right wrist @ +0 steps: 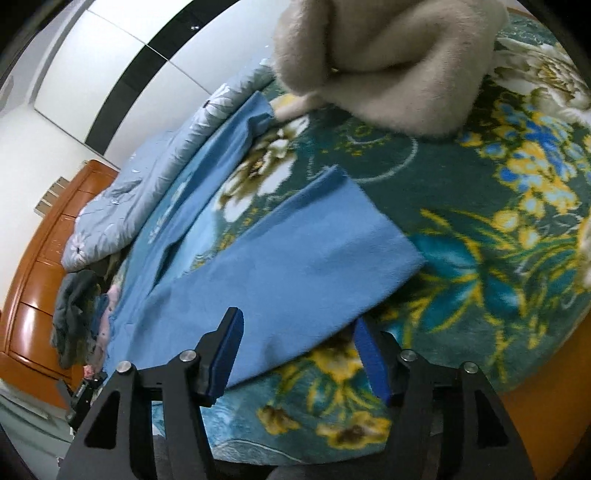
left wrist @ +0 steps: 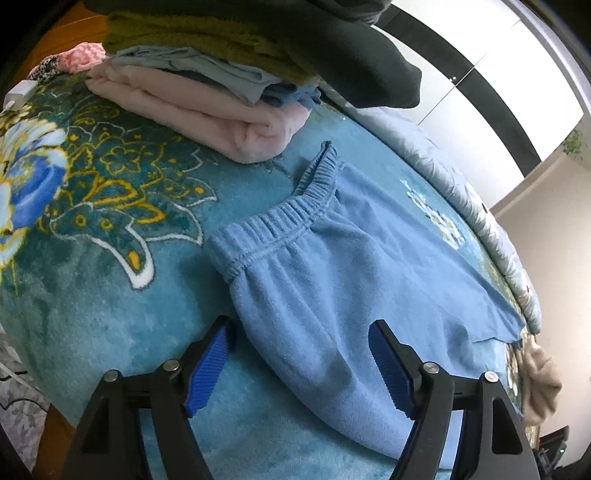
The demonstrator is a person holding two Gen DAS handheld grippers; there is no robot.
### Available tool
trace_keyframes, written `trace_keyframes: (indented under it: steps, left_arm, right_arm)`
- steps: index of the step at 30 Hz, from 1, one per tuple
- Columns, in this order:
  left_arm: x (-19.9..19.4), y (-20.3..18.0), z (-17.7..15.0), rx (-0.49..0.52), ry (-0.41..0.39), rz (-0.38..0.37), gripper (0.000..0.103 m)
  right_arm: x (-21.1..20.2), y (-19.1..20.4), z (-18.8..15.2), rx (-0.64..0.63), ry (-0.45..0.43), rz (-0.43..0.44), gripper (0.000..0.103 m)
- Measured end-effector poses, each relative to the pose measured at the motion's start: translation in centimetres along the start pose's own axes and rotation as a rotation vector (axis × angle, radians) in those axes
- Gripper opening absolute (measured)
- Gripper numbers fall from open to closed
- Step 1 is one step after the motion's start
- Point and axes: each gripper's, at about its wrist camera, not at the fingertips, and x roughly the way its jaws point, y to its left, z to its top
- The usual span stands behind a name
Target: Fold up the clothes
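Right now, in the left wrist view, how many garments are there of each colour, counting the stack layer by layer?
Blue pants, spread flat: 1
Pink, folded: 1
Grey-blue, folded: 1
Olive, folded: 1
Dark grey, top of stack: 1
Beige, at the bed edge: 1
Total: 6

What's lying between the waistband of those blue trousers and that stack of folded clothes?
Only bare teal floral blanket. The left wrist view shows a strip of it between the blue trousers and the folded clothes stack, whose pink bottom layer sits just short of the waistband.
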Motion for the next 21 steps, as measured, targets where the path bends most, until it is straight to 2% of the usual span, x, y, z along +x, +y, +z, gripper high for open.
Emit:
trace_keyframes:
  steps: [4, 7, 9, 10, 11, 12, 13, 14, 16, 21]
  left_arm:
    - [-0.3, 1.1, 0.2, -0.069, -0.002, -0.09, 0.082]
    - [-0.5, 2.8, 1.0, -0.136, 0.006, -0.161, 0.081]
    - [-0.2, 3.3, 1.3, -0.16, 0.011, -0.182, 0.077]
    - [-0.1, 3.5, 1.4, -0.159, 0.011, -0.171, 0.067]
    - [-0.1, 3.6, 1.4, -0.157, 0.012, -0.157, 0.053]
    - [0.0, 3.8, 1.4, -0.157, 0.015, -0.148, 0.043]
    - [0.1, 4.0, 1.4, -0.167, 0.023, -0.156, 0.019]
    - [0.2, 4.2, 1.3, -0.183, 0.031, -0.176, 0.007]
    - [0.2, 4.4, 1.4, -0.212, 0.041, -0.222, 0.006]
    - [-1.5, 3.1, 3.9, -0.257, -0.01, -0.423, 0.006]
  right_arm:
    - [0.7, 0.1, -0.4, 0.049, 0.007, 0.129, 0.061]
    - [1.3, 0.4, -0.3, 0.063, 0.007, 0.161, 0.042]
    - [1.8, 0.3, 0.0, 0.083, 0.01, 0.166, 0.019]
    - [2.0, 0.3, 0.1, 0.096, 0.015, 0.173, 0.015]
    - [2.2, 0.3, 0.2, 0.104, 0.018, 0.181, 0.009]
    - [2.3, 0.3, 0.3, 0.106, 0.023, 0.187, 0.008]
    - [2.3, 0.5, 0.5, 0.104, 0.022, 0.195, 0.007]
    - [2.2, 0.6, 0.6, 0.099, 0.021, 0.207, 0.006]
    - [1.7, 1.1, 1.3, 0.085, 0.006, 0.226, 0.006]
    - [0.4, 3.8, 5.1, 0.021, -0.073, 0.297, 0.005]
